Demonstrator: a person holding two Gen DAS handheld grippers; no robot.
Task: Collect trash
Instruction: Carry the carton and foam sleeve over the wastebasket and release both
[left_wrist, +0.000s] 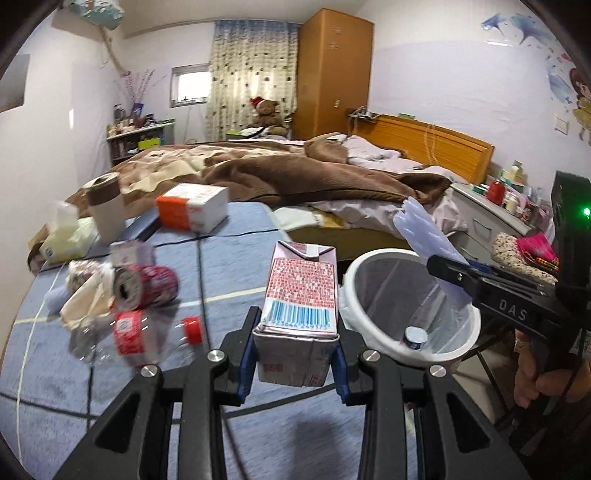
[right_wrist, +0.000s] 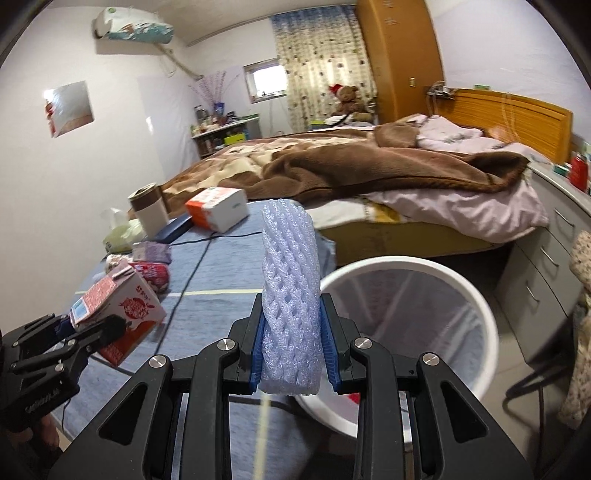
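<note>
My left gripper (left_wrist: 295, 354) is shut on a pink and red milk carton (left_wrist: 301, 295), held upright above the blue-covered table (left_wrist: 236, 266), just left of the white trash bin (left_wrist: 373, 302). My right gripper (right_wrist: 293, 343) is shut on a pale foam fruit net (right_wrist: 290, 295), held over the table edge beside the bin (right_wrist: 476, 310). In the left wrist view the net (left_wrist: 424, 240) hangs above the bin. A small bottle (left_wrist: 415, 336) lies inside the bin. The carton also shows in the right wrist view (right_wrist: 129, 306). A crushed red can (left_wrist: 146, 286), a clear plastic bottle (left_wrist: 129, 332) and crumpled paper (left_wrist: 85, 299) lie on the table.
A tissue pack (left_wrist: 66, 236), a white cup (left_wrist: 105, 210), an orange and white box (left_wrist: 192, 206) and a black cable (left_wrist: 201, 280) are on the table. A bed with a brown blanket (left_wrist: 295, 173) stands behind. Grey drawers (right_wrist: 546, 266) stand right of the bin.
</note>
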